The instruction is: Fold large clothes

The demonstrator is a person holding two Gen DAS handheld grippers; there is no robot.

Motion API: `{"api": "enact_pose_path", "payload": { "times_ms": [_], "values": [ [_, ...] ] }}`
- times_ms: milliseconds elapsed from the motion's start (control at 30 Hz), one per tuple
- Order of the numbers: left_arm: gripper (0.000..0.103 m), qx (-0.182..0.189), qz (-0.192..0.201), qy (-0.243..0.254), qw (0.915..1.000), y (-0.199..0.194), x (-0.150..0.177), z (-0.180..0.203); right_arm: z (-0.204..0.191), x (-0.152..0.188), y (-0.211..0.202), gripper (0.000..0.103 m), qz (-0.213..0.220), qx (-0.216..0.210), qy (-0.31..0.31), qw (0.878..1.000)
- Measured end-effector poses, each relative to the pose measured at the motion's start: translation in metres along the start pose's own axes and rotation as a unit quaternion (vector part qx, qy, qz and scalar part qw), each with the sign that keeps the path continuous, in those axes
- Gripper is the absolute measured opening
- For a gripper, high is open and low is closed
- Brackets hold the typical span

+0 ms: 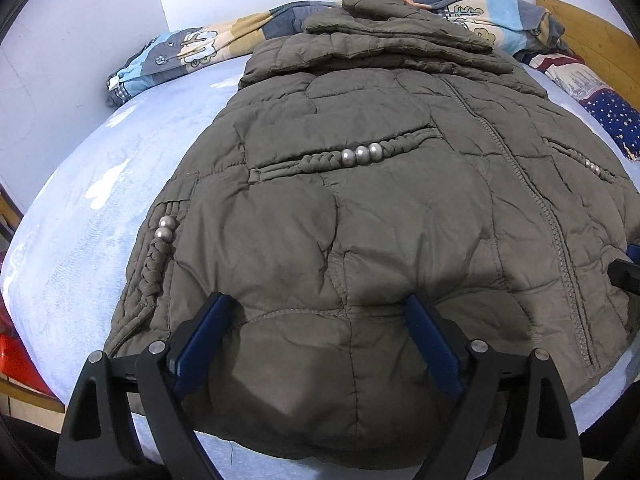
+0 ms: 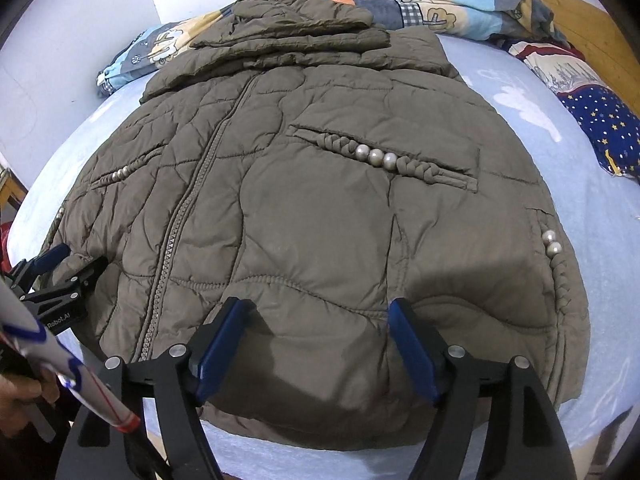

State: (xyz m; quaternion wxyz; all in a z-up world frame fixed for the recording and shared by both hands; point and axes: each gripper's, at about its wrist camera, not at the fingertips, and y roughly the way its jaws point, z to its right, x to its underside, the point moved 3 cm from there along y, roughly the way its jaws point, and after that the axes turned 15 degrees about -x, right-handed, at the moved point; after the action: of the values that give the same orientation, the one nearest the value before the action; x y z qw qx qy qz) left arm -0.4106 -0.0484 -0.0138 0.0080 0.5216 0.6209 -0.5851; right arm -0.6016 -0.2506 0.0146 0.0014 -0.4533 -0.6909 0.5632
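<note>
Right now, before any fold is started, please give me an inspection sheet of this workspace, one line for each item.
Surface: bed with a light blue sheet, wrinkled, bearing everything.
Job's things: olive quilted jacket lies front up, zipper closed, hem toward the cameras; sleeves or hood folded across the far top end.
Clutter: patterned blanket bunched along the wall; star-print cloth at the right edge.
Grippers: left gripper open, fingers resting at the hem, left of the zipper; right gripper open at the hem, right of the zipper. Neither has pinched fabric.
Cables: nothing seen.
Surroundings: white wall; wooden headboard on the right.
</note>
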Motion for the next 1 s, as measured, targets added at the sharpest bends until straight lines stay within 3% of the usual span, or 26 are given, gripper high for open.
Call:
{"api": "enact_pose_path", "payload": {
  "times_ms": [1000],
  "values": [
    [0.092,0.003,0.015,0.0,0.9999,-0.0023,0.0061,-0.0012,-0.0028,0.0101,-0.0061,0.084,0.019,-0.009,-0.016,1.0]
  ]
}}
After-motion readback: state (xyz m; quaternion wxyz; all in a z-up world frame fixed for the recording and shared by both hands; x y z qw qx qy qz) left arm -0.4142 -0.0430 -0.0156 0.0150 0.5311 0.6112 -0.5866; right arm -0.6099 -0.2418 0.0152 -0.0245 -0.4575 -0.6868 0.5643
